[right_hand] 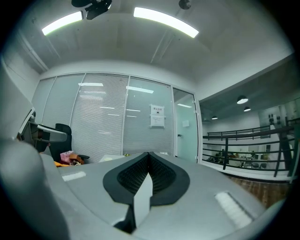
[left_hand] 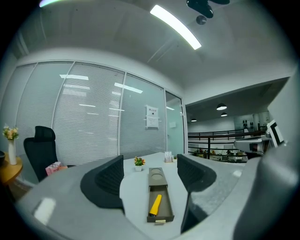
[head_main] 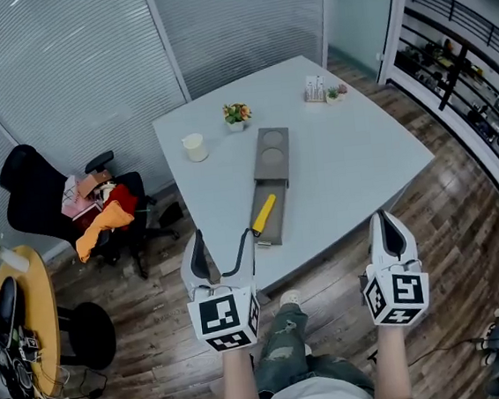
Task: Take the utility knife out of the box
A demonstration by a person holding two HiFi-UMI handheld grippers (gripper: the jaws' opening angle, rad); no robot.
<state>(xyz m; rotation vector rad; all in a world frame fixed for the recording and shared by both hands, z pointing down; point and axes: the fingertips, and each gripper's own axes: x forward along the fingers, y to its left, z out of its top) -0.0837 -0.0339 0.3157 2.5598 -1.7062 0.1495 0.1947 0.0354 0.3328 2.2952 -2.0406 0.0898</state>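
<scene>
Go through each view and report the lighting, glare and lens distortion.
Head view: even light, wide-angle bending at the edges, the utility knife sharp in the box. Left gripper view: black vignette, a bright ceiling strip light, the open jaws of the left gripper slightly soft up close. Right gripper view: same vignette, two strip lights glaring, the shut jaws of the right gripper filling the bottom.

Head view: bright, even indoor light. The pale surface (head_main: 343,158) reads clean, with no hard shadows or glare, though straight lines bow toward the frame edges.

Both gripper views: the ceiling light strips (left_hand: 176,27) are blown out white, and I see their reflections streaking the glass partition (left_hand: 89,93). Heavy fisheye bend, black vignette in all corners. The fingers (left_hand: 105,180) close to the lens look soft and slightly out of focus; the room behind is sharper.
</scene>
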